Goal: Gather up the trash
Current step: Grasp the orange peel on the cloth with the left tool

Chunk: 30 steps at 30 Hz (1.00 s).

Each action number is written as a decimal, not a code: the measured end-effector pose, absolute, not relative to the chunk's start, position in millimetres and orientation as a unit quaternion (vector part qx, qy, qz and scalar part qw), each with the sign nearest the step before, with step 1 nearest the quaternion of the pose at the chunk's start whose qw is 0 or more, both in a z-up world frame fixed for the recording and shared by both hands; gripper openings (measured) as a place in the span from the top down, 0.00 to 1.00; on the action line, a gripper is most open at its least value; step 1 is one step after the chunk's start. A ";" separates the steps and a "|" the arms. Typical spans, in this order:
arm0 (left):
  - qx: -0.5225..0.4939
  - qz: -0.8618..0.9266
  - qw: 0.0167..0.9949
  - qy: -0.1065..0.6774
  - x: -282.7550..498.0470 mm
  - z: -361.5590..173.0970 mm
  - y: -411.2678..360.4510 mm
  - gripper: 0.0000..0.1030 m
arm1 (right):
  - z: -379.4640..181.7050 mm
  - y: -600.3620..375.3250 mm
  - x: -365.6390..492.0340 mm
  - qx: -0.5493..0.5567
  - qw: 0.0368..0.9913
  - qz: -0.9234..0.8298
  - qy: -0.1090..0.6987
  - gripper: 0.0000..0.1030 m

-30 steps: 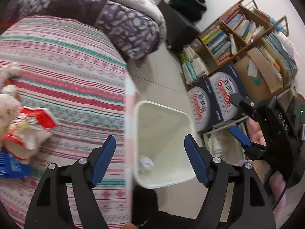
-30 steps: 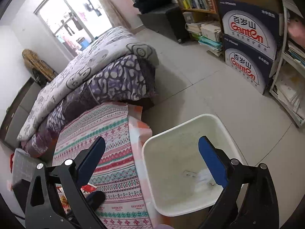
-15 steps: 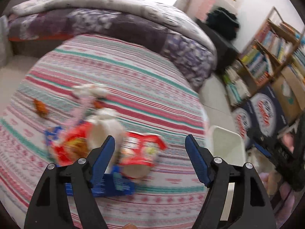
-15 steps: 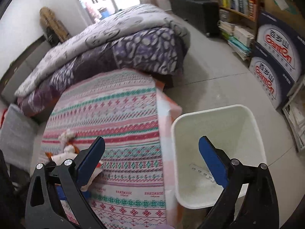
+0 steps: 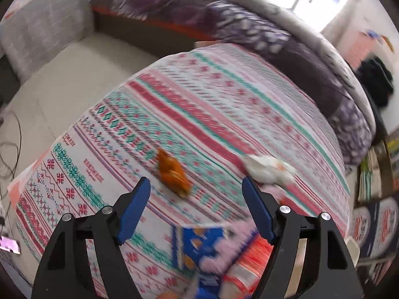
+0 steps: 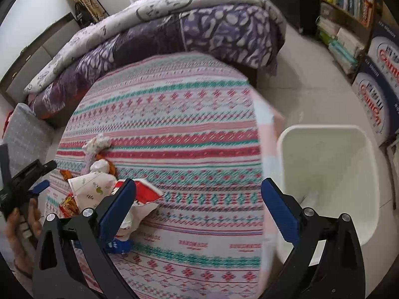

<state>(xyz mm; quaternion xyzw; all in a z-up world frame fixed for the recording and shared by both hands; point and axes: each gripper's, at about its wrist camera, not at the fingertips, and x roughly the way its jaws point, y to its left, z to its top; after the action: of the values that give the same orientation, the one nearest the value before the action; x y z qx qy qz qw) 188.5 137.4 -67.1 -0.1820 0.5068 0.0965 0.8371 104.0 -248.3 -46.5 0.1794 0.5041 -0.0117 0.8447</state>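
Lying trash: a heap of wrappers and tissue sits on the patterned cloth (image 6: 179,129) near its left edge in the right wrist view, well apart from the bin.
Orange scrap (image 5: 173,172): crumpled, blurred, alone on the cloth just ahead of the left gripper's fingertips.
White tissue wad (image 5: 268,168): crumpled, with a small orange spot, just beyond the right-hand blue pad.
Paper cup (image 6: 91,183): white with small printed figures, tipped on its side in the heap.
Red and white wrapper (image 6: 146,194): torn open, partly behind the right gripper's left finger.
Blue packet (image 5: 199,244): flat, smeared by blur, its lower end cut off by the frame.
Left gripper (image 5: 195,206): tilted steeply down over the cloth, jaws wide apart, nothing between them.
Right gripper (image 6: 198,208): also angled down, jaws spread wide and empty, spanning cloth and bin rim.
Hand (image 6: 23,220): at the left edge of the right wrist view, wrapped round a black handle, mostly cut off.
Bin (image 6: 324,134): white, square-mouthed, on the floor against the cloth's right edge; its contents are too blurred to tell.
Quilt (image 6: 199,27): purple and grey, bunched beyond the cloth.
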 end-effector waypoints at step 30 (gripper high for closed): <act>-0.188 0.053 0.846 0.496 190.3 -60.3 142.9 0.72 | -100.7 -200.8 121.6 0.350 0.754 0.042 0.555 0.07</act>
<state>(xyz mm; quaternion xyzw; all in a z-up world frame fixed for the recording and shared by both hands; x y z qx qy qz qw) 190.3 142.9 -60.3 -0.1885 0.4956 0.0533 0.8462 121.6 -200.8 -100.7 0.3499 0.5549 0.0420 0.7536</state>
